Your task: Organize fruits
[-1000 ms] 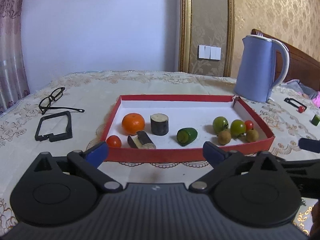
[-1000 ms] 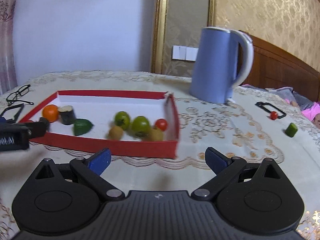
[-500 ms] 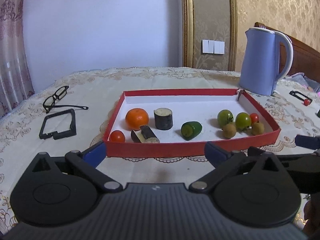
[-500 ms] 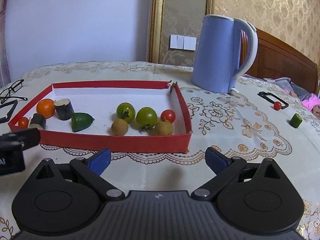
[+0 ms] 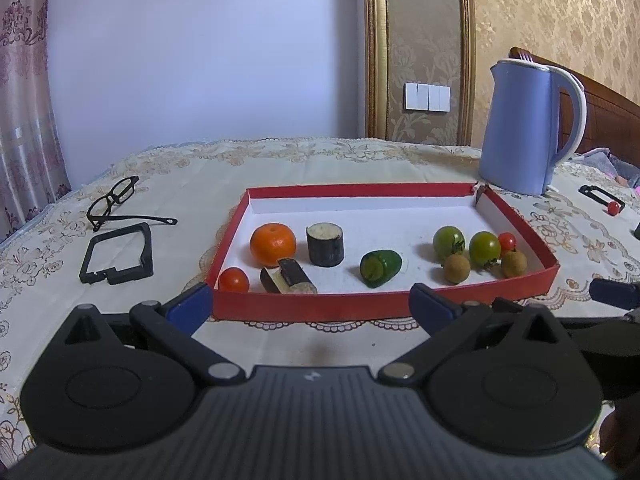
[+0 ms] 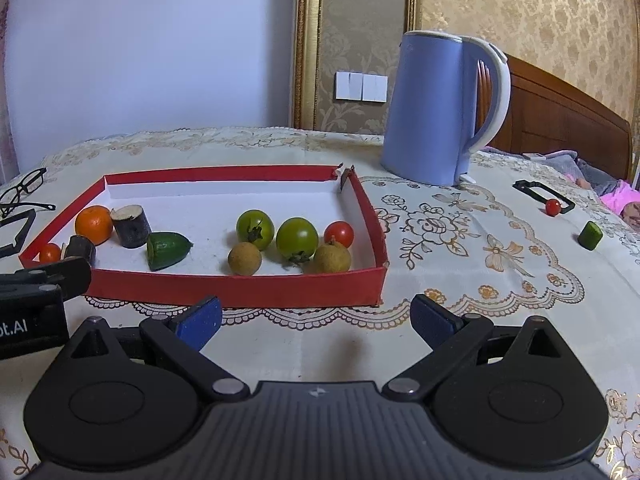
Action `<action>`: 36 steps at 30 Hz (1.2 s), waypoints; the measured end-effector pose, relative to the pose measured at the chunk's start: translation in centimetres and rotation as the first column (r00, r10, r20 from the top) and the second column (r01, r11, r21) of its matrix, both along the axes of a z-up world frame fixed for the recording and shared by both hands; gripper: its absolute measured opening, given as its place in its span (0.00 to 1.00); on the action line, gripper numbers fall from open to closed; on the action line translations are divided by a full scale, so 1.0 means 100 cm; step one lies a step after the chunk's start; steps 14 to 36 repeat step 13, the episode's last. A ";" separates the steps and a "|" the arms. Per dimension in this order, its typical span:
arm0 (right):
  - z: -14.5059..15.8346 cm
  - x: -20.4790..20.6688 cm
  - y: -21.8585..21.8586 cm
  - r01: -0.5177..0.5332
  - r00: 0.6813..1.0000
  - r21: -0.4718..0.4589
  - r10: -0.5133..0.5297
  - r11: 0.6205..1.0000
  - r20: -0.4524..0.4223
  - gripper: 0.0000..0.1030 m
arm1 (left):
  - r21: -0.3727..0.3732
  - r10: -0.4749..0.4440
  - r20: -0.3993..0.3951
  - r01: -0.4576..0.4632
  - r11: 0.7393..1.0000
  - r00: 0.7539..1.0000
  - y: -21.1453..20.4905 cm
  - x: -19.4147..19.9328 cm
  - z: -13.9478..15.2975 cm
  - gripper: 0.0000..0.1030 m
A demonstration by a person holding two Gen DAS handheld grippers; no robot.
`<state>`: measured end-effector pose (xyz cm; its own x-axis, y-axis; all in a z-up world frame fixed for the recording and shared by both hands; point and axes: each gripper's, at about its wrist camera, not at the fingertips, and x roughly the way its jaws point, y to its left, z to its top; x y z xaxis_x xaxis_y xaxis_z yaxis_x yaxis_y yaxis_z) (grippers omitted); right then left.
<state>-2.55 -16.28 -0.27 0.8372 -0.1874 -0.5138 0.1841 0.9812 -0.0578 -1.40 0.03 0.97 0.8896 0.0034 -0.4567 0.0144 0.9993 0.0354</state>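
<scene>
A red tray (image 5: 304,307) (image 6: 240,290) holds an orange (image 5: 273,243), a red tomato (image 5: 233,279), two dark eggplant pieces (image 5: 325,244), a green cucumber end (image 5: 379,268), two green tomatoes (image 6: 297,238), a small red tomato (image 6: 339,233) and two brown longans (image 6: 244,258). A red cherry tomato (image 6: 553,207) and a green cucumber piece (image 6: 590,235) lie on the cloth right of the tray. My left gripper (image 5: 310,308) and right gripper (image 6: 316,320) are both open and empty, just in front of the tray.
A blue kettle (image 6: 444,110) stands behind the tray's right corner. Glasses (image 5: 116,200) and a black frame (image 5: 118,254) lie left of the tray. Another black frame (image 6: 542,196) lies at far right. The table edge and a bed headboard are beyond.
Both grippers have pulled back and risen slightly, so the tray sits farther ahead. The right view has swung right and steadied. No object has moved.
</scene>
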 end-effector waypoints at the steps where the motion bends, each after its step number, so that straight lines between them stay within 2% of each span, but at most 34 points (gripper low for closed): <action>1: 0.001 -0.001 0.000 0.003 1.000 0.001 -0.003 1.000 0.004 0.98 | 0.006 -0.003 0.007 0.003 1.000 1.000 0.000 -0.001 0.001 1.00; 4: 0.002 -0.001 0.000 0.003 1.000 -0.003 -0.002 1.000 0.010 0.98 | 0.024 -0.009 0.019 0.009 1.000 1.000 -0.002 -0.001 0.002 1.00; 10: 0.002 0.000 -0.001 0.002 1.000 0.003 -0.002 1.000 0.014 0.98 | 0.003 -0.024 0.015 0.024 1.000 1.000 0.001 0.002 0.002 1.00; 13: 0.002 0.002 0.002 -0.002 1.000 -0.010 0.002 1.000 0.009 0.98 | 0.031 -0.009 0.027 0.009 0.999 1.000 0.000 0.001 0.000 1.00; 36: 0.002 0.002 0.002 -0.002 1.000 -0.010 0.002 1.000 0.009 0.98 | 0.031 -0.009 0.027 0.009 0.999 1.000 0.000 0.001 0.000 1.00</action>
